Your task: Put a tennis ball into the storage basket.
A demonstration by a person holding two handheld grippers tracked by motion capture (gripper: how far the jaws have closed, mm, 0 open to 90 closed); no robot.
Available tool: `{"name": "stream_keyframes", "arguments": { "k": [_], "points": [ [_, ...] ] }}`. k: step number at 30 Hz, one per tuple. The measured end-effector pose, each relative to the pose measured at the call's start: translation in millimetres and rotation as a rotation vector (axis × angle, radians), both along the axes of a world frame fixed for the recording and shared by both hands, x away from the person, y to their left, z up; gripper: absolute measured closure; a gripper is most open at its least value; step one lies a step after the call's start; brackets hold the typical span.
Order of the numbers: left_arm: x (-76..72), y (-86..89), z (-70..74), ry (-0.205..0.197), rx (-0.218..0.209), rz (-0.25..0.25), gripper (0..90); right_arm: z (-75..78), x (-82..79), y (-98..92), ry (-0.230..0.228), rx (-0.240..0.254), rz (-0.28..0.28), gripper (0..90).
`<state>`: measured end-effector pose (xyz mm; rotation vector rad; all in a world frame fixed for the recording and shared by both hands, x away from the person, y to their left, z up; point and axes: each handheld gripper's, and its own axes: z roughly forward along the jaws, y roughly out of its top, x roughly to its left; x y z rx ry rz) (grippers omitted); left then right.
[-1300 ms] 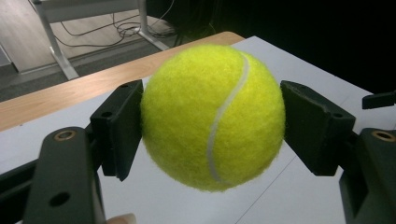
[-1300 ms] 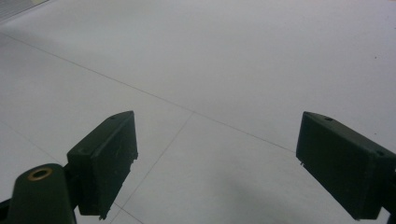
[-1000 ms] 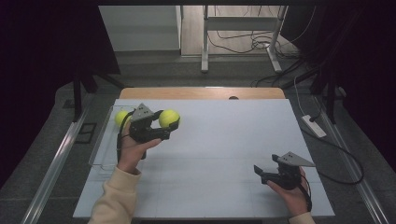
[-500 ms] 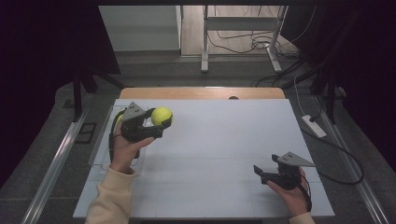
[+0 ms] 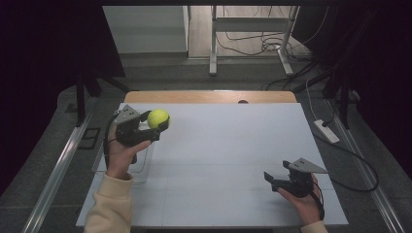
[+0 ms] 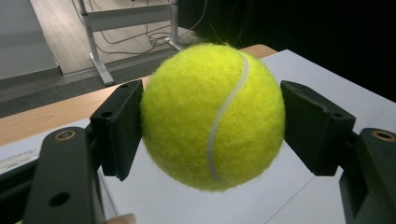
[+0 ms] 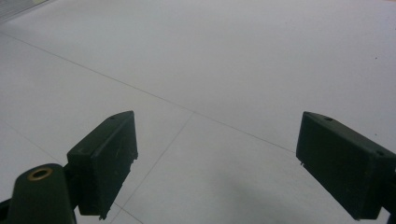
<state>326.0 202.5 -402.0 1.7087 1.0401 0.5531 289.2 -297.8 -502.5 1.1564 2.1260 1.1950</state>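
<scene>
Left gripper jaws pinching tennis ball at mid-girth, lifted clear above the clear tray at desk's left edge. Right gripper idle, jaws spread, well apart from tray. Keep squeeze steady; carry level so ball can't roll out.

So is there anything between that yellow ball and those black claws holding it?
No. The left gripper is shut straight onto the tennis ball, one black pad against each side, with nothing wedged between. The ball hangs clear above the white table.
</scene>
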Motion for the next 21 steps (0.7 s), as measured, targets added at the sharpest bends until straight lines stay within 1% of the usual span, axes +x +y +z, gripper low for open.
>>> {"name": "stream_keyframes", "arguments": {
  "k": [8,15,19,21],
  "points": [
    [0.7,10.2,-1.1,0.007,-0.006,0.027,27.1,0.0,0.0,0.1,0.000,-0.001,0.000,12.7],
    [0.2,24.1,-1.0,0.010,-0.009,0.067,27.1,-0.3,0.2,0.3,0.000,-0.003,0.001,12.8],
    [0.6,30.8,-2.2,0.014,-0.002,0.096,27.0,-0.2,0.2,0.3,-0.001,-0.003,0.000,12.7],
    [0.9,32.8,-2.8,0.016,-0.003,0.102,27.1,-0.2,0.2,0.4,0.000,-0.003,0.001,12.7]
  ]
}}
